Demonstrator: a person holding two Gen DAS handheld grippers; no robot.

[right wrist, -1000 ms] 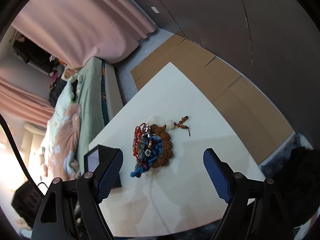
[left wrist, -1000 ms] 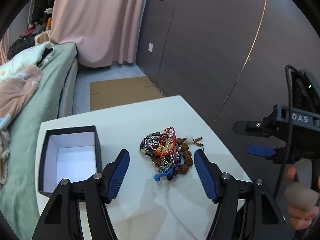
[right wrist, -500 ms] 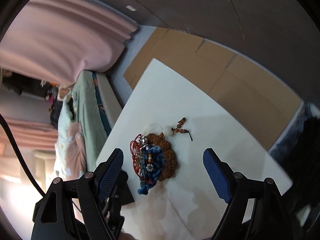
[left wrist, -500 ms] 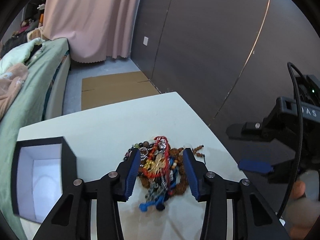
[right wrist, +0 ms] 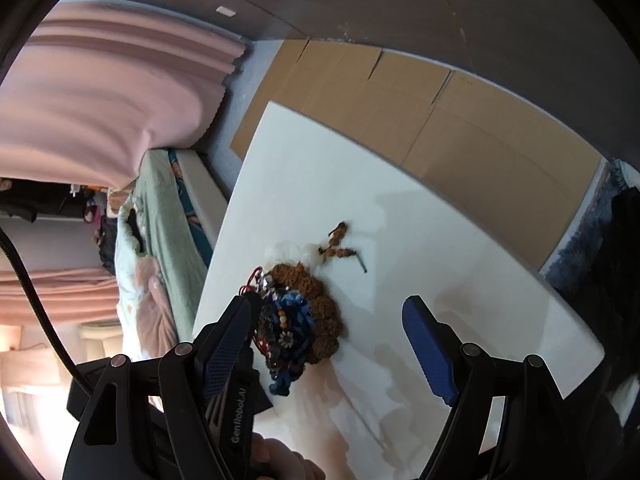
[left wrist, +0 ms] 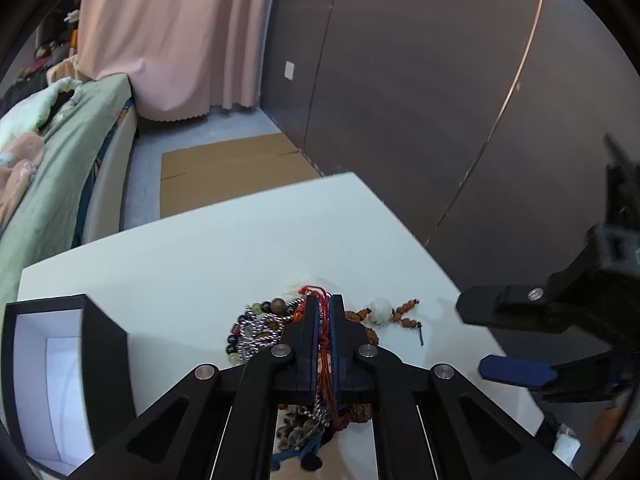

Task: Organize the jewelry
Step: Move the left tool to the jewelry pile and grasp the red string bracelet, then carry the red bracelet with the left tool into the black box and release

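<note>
The jewelry pile lay near the middle of the white table, a tangle of silver chain, dark and pale beads, red cord and a brown bead strand. From the right wrist view the same pile showed blue cord on top and a ring of brown beads along its right side. A white bead with two short brown bead tails trailed off the pile's far right end, flat on the table.

The left gripper was pressed down into the pile, its two blue pads nearly together with red cord and a bit of chain pinched between them. More beads and a blue cord end showed below the fingers, closer to the camera.

The right gripper hung above the table with its fingers spread wide, holding nothing; the pile sat just inside its left finger.

A black box with a white lining stood open on the table, left of the pile and apart from it.

Beyond the table lay flattened cardboard on the floor, a bed with green covers to the left, a pink curtain, and dark wall panels.
</note>
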